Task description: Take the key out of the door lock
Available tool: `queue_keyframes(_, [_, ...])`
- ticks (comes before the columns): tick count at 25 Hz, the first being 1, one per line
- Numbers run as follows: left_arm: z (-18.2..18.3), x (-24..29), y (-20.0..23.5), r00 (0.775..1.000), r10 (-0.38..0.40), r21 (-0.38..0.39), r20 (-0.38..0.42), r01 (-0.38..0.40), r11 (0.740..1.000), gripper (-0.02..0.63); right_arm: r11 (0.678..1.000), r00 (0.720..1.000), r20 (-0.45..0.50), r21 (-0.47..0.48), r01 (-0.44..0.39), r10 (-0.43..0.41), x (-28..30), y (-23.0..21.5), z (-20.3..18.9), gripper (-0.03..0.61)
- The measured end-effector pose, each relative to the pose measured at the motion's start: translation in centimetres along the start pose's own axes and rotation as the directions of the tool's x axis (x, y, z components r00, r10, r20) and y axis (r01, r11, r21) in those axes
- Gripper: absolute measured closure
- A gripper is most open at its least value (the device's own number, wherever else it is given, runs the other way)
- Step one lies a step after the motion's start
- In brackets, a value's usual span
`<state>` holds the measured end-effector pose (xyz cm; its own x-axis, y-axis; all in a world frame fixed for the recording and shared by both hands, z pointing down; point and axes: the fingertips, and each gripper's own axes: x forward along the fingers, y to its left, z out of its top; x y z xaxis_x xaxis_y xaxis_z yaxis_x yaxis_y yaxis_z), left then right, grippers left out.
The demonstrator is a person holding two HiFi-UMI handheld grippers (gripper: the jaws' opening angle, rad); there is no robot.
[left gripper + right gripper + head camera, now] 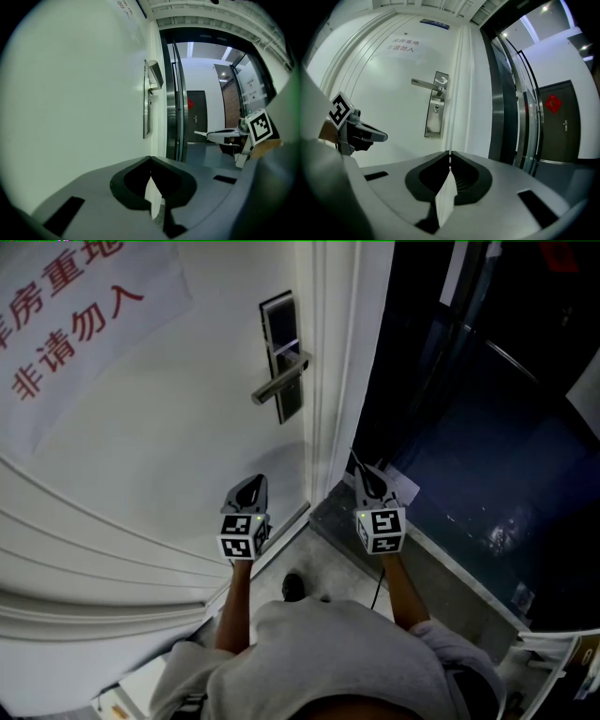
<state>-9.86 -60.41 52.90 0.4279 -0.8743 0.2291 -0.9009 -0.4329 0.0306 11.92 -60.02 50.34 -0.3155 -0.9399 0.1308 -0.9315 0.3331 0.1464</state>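
Since the keyhole in the lock plate looks bare in the right gripper view, I judge the key is already out of the door. What I take for it is the thin dark sliver poking from the tip of the right gripper, though it is too small for me to be sure. That gripper's jaws are pressed together on it, with only a hairline seam showing between them. From where it hangs, the lock plate and the handle sit at about 11 o'clock, well apart from it, and the door's edge lies between them.

The left gripper is at 9 o'clock of the right one, close to the door face. Its jaws are also together, with nothing between them.

To finish cleanly, I'd hold the squeeze firm, because so thin a piece could twist or slip out if the pinch eases. I'd carry it straight back from the door, away from the frame, without rolling my wrist. I'd leave the left gripper parked where it is so the two don't knock together.
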Motion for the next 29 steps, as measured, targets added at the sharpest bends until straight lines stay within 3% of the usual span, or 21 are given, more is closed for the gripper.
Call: queue_keyframes(29, [-0.8, 0.3, 0.3, 1.0, 0.0, -0.017, -0.007, 0.0, 1.0, 0.595, 0.999, 0.999, -0.02, -0.024, -0.029, 0.028, 1.4, 1.6, 0.4, 0.549])
